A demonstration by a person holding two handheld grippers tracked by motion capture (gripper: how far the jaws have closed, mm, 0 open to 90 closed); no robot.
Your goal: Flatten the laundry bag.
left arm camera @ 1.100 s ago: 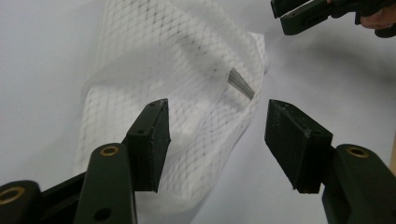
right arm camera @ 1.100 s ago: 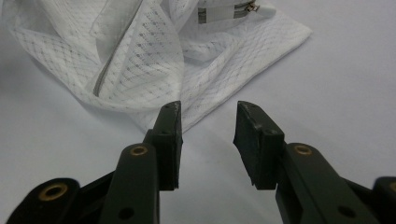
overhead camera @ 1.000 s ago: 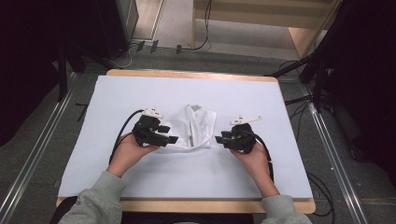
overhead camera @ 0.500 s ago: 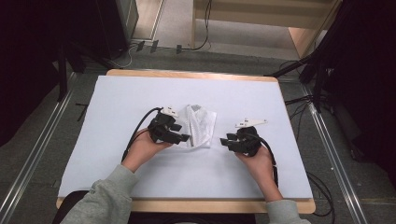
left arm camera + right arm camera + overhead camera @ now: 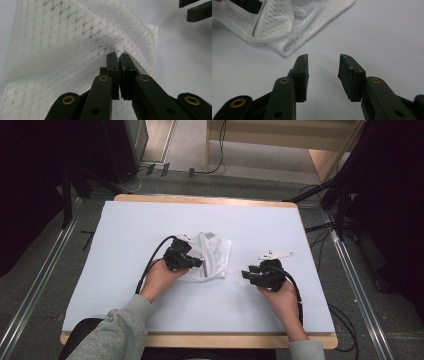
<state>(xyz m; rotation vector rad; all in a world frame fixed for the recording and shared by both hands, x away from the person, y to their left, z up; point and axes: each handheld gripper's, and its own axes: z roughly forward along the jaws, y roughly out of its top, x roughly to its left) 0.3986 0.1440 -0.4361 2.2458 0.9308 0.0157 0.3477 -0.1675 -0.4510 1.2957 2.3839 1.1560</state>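
My left gripper [image 5: 119, 56], its jaws having just closed, pinches a raised fold of the crumpled white mesh fabric bag [image 5: 62, 50], which lies near the middle of the pale blue-white covered counter [image 5: 125, 230]. My right gripper [image 5: 323, 65] holds its jaws apart with nothing between them, hovering over bare counter just beside the bag's near corner. Open surface lies on all sides of the bag, and the wooden counter edge [image 5: 200, 199] stays well apart from both grippers.

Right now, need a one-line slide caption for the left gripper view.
Left tongs pinched shut on a fold of white mesh cloth lying on the pale table cover.
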